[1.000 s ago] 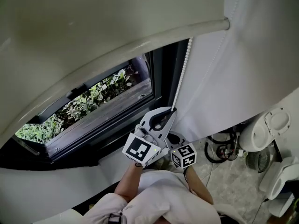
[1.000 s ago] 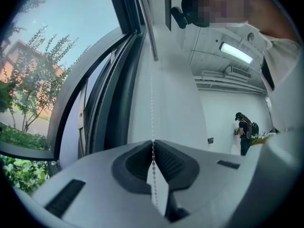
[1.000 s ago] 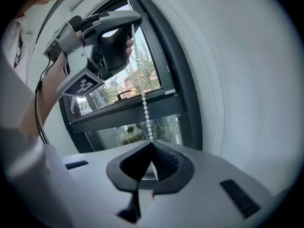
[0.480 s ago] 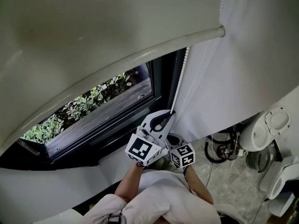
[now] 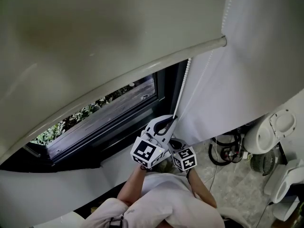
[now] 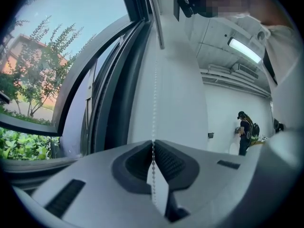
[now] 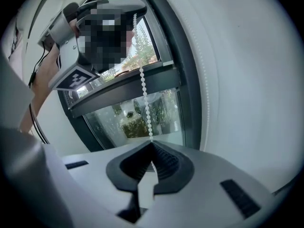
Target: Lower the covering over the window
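The left tool [image 6: 153, 145] is pressed shut on the bead chain [image 6: 153, 103], which runs straight up out of its ribbed pads [image 6: 167, 161] alongside the dark frame of the window [image 6: 102, 108]. The right tool [image 7: 152, 148] is likewise clamped on the same strand, just below the left one, whose marker cube shows above it in the right gripper view. In the head view both sit close together in front of the person, the chain rising from them to the end of the blind [image 5: 95, 42]. The blind hangs over most of the glass; its bottom bar [image 5: 142, 72] crosses the pane at a slant, and only a low strip is uncovered, with a little greenery [image 5: 71, 122] showing. The step in hand looks like a two-handed downward draw on the chain. To do it well, I would keep the pull in line with the strand rather than out into the room, so the beads feed cleanly at the top, and keep both grips firm so nothing slips; when reach runs out, one tool should hold while the other takes a fresh grip higher. Compared with a second ago, the bar has come down markedly, hiding much of the foliage, and both tools sit slightly lower.
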`<state>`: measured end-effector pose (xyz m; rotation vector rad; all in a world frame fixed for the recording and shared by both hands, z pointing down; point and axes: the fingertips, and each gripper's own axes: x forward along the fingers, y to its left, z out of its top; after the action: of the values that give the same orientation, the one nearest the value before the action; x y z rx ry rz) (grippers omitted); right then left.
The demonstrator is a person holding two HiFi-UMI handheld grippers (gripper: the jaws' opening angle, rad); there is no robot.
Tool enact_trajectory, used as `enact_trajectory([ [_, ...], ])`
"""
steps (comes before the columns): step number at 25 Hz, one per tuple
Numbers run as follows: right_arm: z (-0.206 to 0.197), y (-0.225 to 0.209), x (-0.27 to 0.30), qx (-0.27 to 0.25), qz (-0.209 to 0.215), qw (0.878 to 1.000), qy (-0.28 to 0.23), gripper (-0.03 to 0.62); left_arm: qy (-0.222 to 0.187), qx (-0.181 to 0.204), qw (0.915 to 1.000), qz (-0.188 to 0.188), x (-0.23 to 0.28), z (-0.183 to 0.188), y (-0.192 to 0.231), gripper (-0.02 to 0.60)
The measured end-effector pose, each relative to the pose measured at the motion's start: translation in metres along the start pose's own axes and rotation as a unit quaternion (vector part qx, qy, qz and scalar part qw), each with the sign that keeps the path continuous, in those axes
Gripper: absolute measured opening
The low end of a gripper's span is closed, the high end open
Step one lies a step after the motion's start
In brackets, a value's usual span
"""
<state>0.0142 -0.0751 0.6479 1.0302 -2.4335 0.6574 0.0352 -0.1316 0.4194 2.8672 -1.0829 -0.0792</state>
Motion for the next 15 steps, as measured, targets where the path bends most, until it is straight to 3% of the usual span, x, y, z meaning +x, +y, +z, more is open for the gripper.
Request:
enact_trajectory([
  [7,-0.004,0.002,-0.005,-0.017,-0.009,1.000,0.005,0.002,0.024,-0.006,0.9997,0.001,-0.001,-0.024,-0.001,0.020],
  [11,0.011,0.005,-0.017,-0.034,-0.012,0.999,-0.010,0.007,0.020,-0.012,0.9997,0.005,-0.003,-0.028,0.000,0.020],
  [15,0.037,0.010,-0.037,-0.047,-0.010,0.998,-0.039,0.052,0.022,-0.004,0.9997,0.008,-0.001,-0.027,0.001,0.020],
])
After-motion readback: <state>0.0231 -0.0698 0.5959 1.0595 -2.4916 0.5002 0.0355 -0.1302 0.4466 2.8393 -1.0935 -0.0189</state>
